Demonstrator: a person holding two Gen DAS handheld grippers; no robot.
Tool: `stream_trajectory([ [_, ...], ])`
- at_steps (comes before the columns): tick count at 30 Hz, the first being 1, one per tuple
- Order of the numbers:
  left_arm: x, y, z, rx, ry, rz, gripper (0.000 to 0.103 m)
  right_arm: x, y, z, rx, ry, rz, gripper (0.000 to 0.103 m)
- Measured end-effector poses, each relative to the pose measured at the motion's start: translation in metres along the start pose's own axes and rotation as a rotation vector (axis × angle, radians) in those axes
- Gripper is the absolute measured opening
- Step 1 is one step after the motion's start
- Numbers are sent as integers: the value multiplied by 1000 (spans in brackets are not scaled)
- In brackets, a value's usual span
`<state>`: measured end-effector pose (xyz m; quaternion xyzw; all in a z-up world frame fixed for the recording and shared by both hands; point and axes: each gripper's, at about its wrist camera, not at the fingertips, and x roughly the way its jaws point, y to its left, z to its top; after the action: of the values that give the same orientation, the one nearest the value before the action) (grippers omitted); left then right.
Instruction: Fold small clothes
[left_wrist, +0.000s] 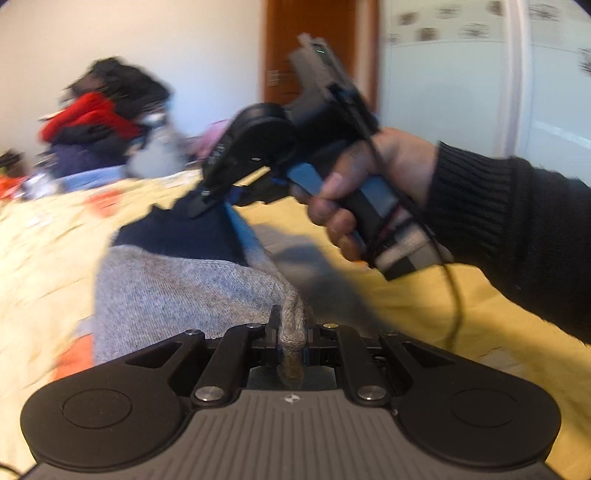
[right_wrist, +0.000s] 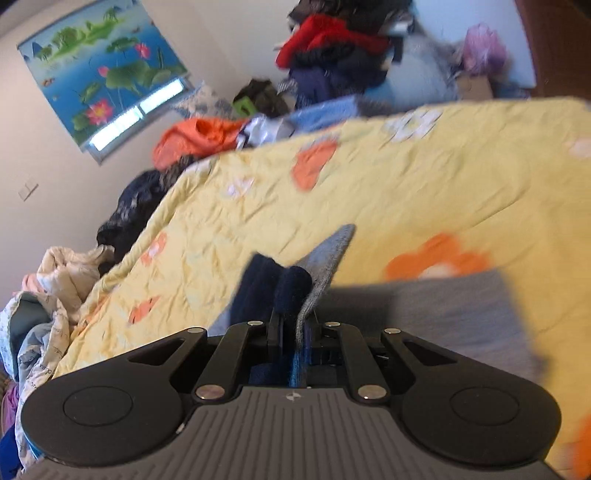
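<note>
A small grey knit garment with a navy band (left_wrist: 177, 280) is held up over the yellow flowered bedspread (left_wrist: 44, 236). My left gripper (left_wrist: 291, 325) is shut on its grey end, and a fold of grey knit bulges between the jaws. In the left wrist view a person's hand (left_wrist: 369, 177) holds my right gripper (left_wrist: 207, 203), which pinches the navy end. In the right wrist view my right gripper (right_wrist: 293, 321) is shut on the navy and grey cloth (right_wrist: 291, 284), and the grey part (right_wrist: 436, 306) trails off to the right.
A heap of clothes, red, navy and black (left_wrist: 99, 122), rises at the far side of the bed. More clothes, orange (right_wrist: 199, 136) and dark, lie along the bed's left edge, with pale laundry (right_wrist: 48, 288) lower down. A door (left_wrist: 317, 48) stands behind.
</note>
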<state>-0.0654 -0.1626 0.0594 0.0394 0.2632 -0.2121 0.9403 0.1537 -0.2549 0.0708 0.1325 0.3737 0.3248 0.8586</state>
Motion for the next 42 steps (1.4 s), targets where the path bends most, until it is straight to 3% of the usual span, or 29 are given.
stream_trajectory([
  [4, 31, -28, 0, 5, 65, -93, 9, -29, -45, -1, 28, 20, -90, 14],
  [6, 46, -32, -4, 0, 109, -108, 9, -33, -65, -12, 41, 40, -146, 14],
  [9, 64, -29, -10, -4, 164, -108, 9, -33, -84, -34, 88, 37, -163, 14],
  [11, 61, -24, -9, 15, 150, -135, 11, -30, -88, -43, 110, 15, -180, 15],
  [13, 47, -8, -5, -7, 165, -224, 12, -31, -92, -48, 144, -11, -182, 39],
  [14, 36, 7, -2, -40, 167, -290, 13, -34, -94, -49, 171, -26, -157, 45],
  [16, 9, 45, 2, -135, 147, -396, 14, -51, -96, -50, 234, -101, -121, 76],
  [17, -2, 66, 4, -186, 123, -428, 18, -62, -96, -48, 244, -144, -114, 82],
  [18, -10, 87, 7, -233, 95, -429, 33, -70, -97, -47, 242, -175, -112, 87],
  [19, -14, 109, 10, -281, 63, -390, 48, -74, -98, -45, 238, -183, -116, 86],
  [20, -14, 128, 13, -326, 30, -319, 78, -72, -101, -42, 240, -166, -123, 86],
  [21, -11, 147, 14, -373, -6, -216, 87, -67, -104, -41, 246, -137, -133, 85],
  [23, 11, 184, 15, -480, -1, -80, 87, -51, -110, -43, 266, -76, -148, 85],
  [24, 26, 200, 15, -541, 36, -59, 86, -41, -112, -45, 279, -46, -152, 85],
  [26, 54, 225, 10, -663, 118, -77, 86, -29, -108, -50, 263, -33, -149, 85],
  [28, 76, 237, 3, -708, 183, -113, 83, -25, -101, -50, 248, -23, -140, 85],
  [31, 91, 240, 3, -718, 211, -167, 69, -23, -101, -52, 270, -12, -87, 81],
  [32, 102, 234, 2, -732, 240, -214, 56, -23, -101, -52, 273, -9, -72, 78],
  [33, 107, 233, 3, -738, 252, -216, 47, -23, -101, -54, 274, -8, -63, 67],
  [34, 114, 232, 7, -724, 249, -200, 40, -23, -101, -55, 273, -4, -64, 46],
  [35, 114, 231, 8, -710, 249, -195, 35, -22, -102, -56, 281, 4, -75, 33],
  [42, 89, 231, 32, -632, 177, -159, 27, -25, -85, -52, 325, -49, 5, 27],
])
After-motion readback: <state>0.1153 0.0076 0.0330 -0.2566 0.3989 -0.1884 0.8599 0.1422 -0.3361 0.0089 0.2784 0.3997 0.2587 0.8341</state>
